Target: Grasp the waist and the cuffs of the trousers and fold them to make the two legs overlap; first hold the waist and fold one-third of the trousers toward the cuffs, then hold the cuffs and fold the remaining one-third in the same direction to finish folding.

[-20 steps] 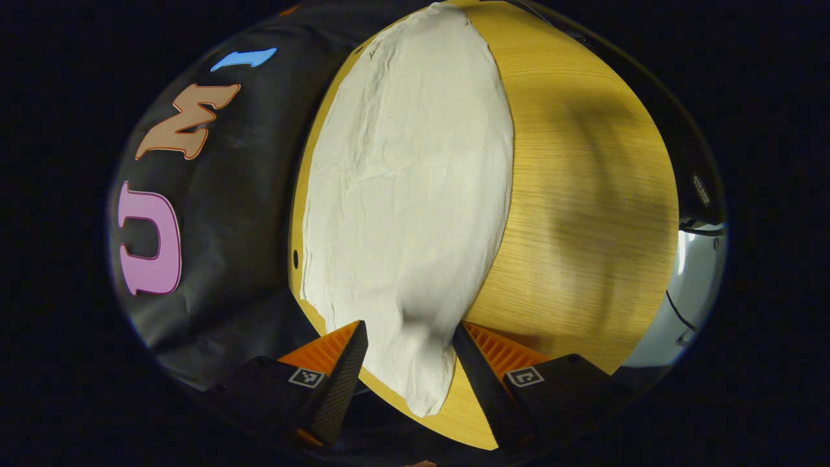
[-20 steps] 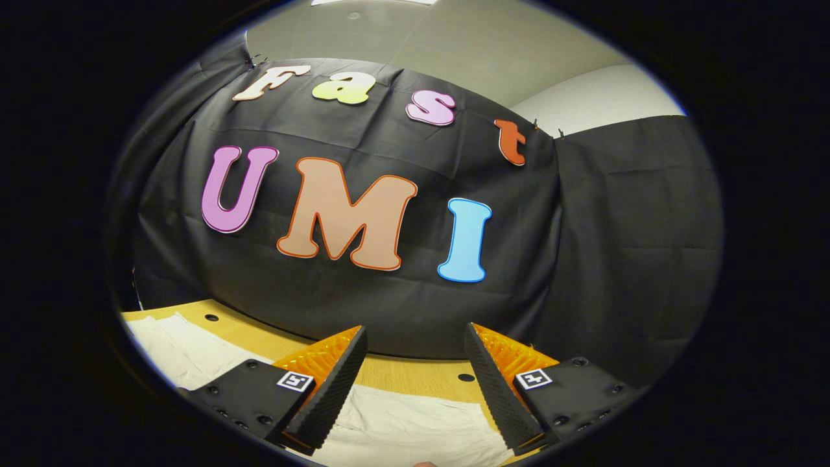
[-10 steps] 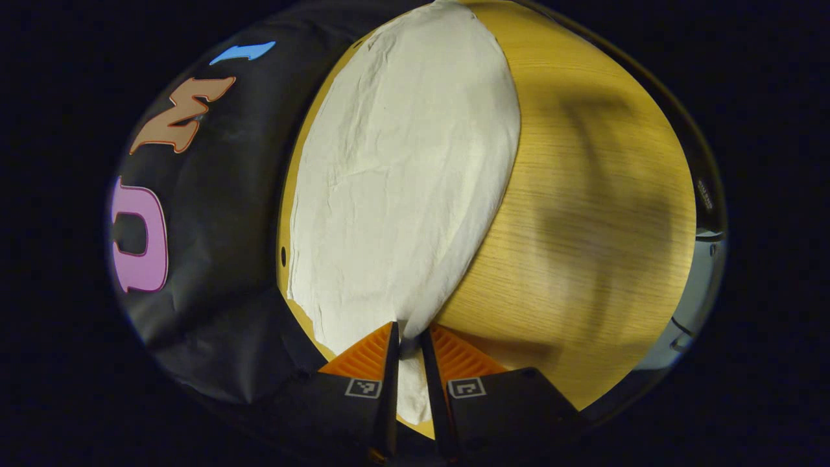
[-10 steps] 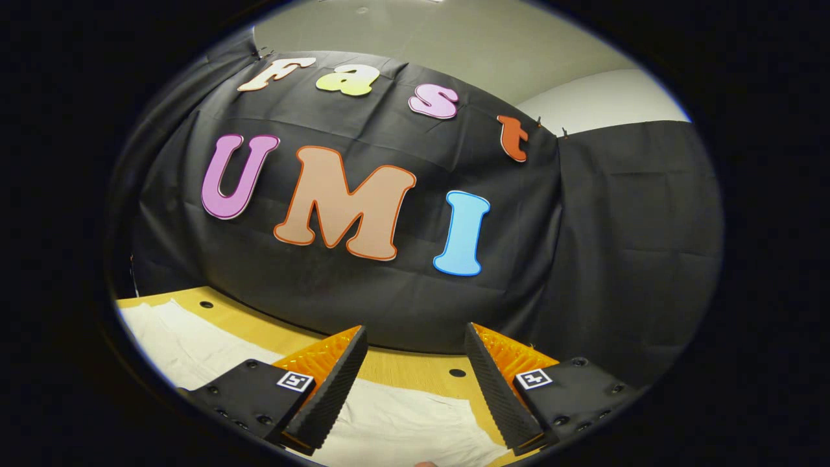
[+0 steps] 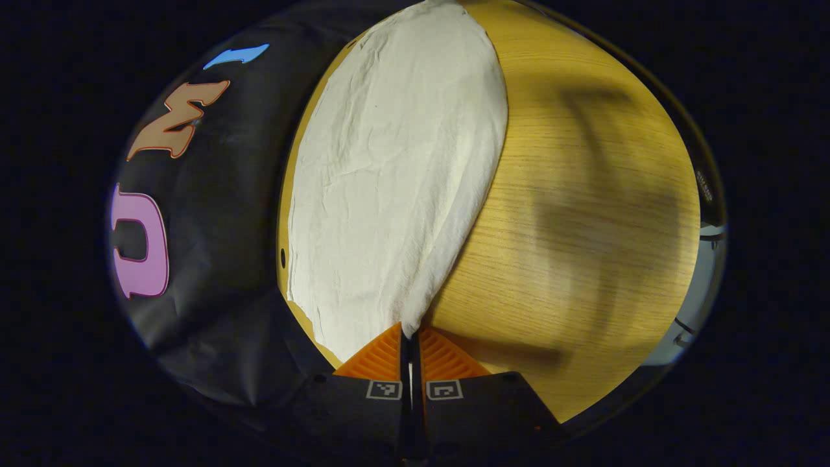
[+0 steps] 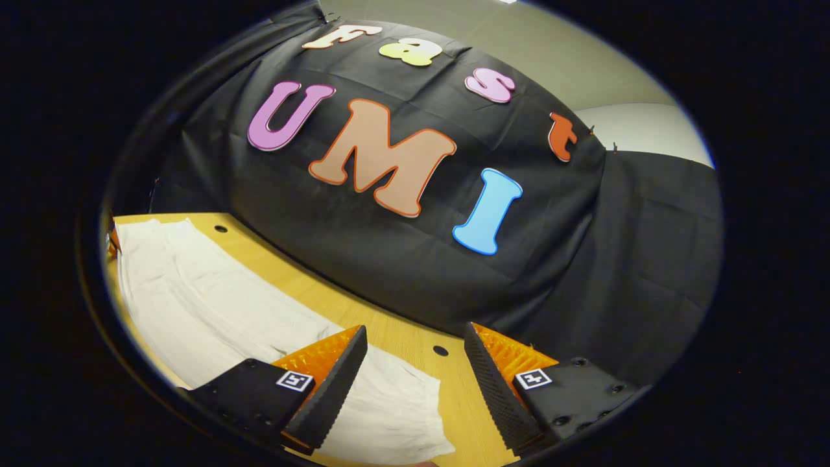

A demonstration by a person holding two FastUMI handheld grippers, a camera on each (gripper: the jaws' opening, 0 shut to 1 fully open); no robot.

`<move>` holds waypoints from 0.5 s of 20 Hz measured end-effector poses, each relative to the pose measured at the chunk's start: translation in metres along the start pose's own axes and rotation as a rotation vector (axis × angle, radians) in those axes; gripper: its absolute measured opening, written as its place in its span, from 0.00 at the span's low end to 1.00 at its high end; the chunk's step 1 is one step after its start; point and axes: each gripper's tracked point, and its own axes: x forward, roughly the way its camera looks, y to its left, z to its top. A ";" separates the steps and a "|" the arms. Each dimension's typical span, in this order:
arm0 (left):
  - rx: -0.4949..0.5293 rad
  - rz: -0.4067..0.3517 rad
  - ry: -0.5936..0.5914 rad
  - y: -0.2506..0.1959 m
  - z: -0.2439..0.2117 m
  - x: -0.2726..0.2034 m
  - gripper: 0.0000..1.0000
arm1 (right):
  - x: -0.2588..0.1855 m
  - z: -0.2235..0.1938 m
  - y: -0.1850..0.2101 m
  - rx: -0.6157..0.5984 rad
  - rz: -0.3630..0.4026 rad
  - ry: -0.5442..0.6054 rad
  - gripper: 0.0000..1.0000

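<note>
One end of the trousers (image 5: 395, 188) is pinched by the left gripper (image 5: 410, 337), while the right gripper (image 6: 415, 370) is held spread above them, no fold made.

No readable text, seemingly

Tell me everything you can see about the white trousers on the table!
The trousers are off-white, creased cloth, like cotton, lying long and mostly flat on the wooden table near the black wall cloth. The left gripper is shut on one end, lifting a small peak there. The right gripper view shows a gathered end beneath the open right gripper, which isn't pinching it.
</note>
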 end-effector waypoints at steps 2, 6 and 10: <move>0.000 0.010 -0.001 0.000 0.000 0.000 0.00 | -0.003 -0.025 -0.006 -0.036 0.001 0.047 0.97; 0.040 0.037 -0.004 0.000 -0.001 0.001 0.00 | -0.013 -0.080 -0.012 -0.136 0.042 0.160 0.98; 0.024 0.058 0.000 -0.001 0.000 0.000 0.00 | -0.027 -0.127 -0.012 -0.295 0.114 0.239 0.98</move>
